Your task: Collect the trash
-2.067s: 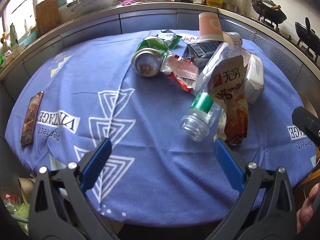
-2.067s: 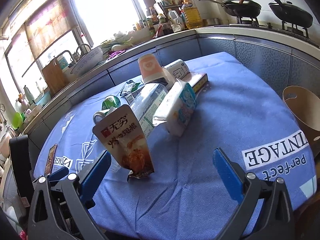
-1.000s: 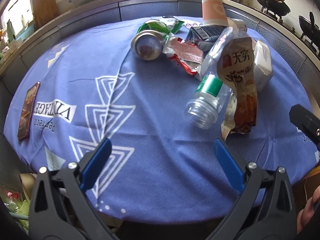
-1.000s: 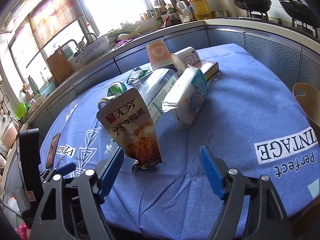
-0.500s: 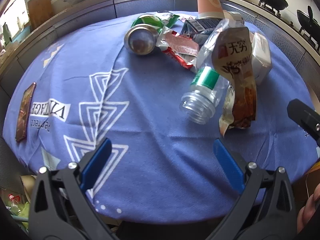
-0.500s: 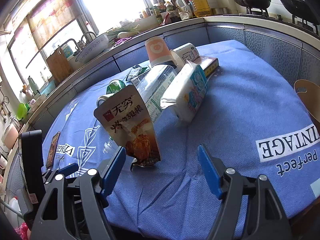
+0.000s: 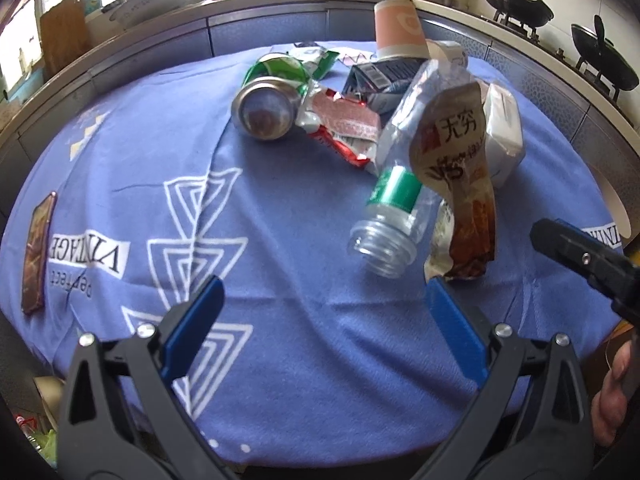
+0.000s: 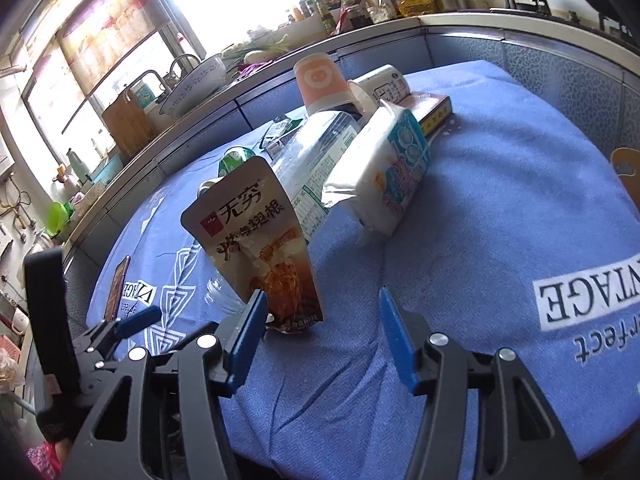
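Note:
A pile of trash lies on the blue tablecloth (image 7: 260, 220): a clear plastic bottle (image 7: 400, 184) with a green band, a brown snack pouch (image 7: 460, 168) standing against it, a dented can (image 7: 266, 110), a red wrapper (image 7: 344, 128), a white tissue pack (image 7: 502, 132) and an orange paper cup (image 7: 398, 32). My left gripper (image 7: 320, 308) is open and empty, in front of the bottle's mouth. My right gripper (image 8: 320, 312) is open and empty, with its left finger beside the pouch (image 8: 264, 248). The tissue pack (image 8: 388, 172), bottle (image 8: 316, 156) and cup (image 8: 322, 82) lie beyond.
A phone (image 7: 38, 256) lies at the table's left edge. A flat box (image 8: 430, 110) lies behind the tissue pack. A brown paper bin (image 8: 626, 168) stands off the right edge. The kitchen counter (image 8: 440, 20) with bottles, sink and woks runs behind.
My right gripper has moved closer to the snack pouch and its jaws have narrowed somewhat. My left gripper has drifted a little towards the bottle and stays wide open.

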`<state>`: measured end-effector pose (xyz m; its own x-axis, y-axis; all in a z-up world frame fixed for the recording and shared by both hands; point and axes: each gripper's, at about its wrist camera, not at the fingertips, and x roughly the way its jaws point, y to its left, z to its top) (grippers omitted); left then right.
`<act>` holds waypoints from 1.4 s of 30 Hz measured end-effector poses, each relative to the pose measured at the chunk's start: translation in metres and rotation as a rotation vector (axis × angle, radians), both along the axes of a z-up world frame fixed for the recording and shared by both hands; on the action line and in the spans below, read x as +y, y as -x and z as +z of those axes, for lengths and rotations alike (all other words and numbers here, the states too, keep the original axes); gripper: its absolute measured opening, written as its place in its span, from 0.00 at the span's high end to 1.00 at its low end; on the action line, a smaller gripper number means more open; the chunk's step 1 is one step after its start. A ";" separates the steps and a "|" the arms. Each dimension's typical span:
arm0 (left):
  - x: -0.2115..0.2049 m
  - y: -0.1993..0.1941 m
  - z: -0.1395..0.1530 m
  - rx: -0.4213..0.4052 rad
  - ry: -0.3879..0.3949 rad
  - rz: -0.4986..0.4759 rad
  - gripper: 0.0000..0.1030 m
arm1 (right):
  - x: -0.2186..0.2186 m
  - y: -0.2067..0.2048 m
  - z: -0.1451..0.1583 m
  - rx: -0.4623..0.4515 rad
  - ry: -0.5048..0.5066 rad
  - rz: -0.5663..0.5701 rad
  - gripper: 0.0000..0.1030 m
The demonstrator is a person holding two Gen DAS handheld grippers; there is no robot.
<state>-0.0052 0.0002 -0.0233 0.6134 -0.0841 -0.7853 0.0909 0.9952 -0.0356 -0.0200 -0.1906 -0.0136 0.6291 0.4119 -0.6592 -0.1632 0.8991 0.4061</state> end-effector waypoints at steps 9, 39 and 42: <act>0.011 -0.017 0.016 -0.057 0.048 -0.128 0.09 | -0.001 -0.052 -0.022 0.081 -0.179 0.152 0.49; -0.016 -0.016 0.004 0.008 0.003 -0.277 0.62 | -0.049 -0.014 -0.012 0.142 -0.238 0.124 0.98; -0.011 -0.004 0.014 -0.005 0.012 -0.285 0.62 | -0.037 -0.021 -0.027 0.222 -0.212 0.175 0.95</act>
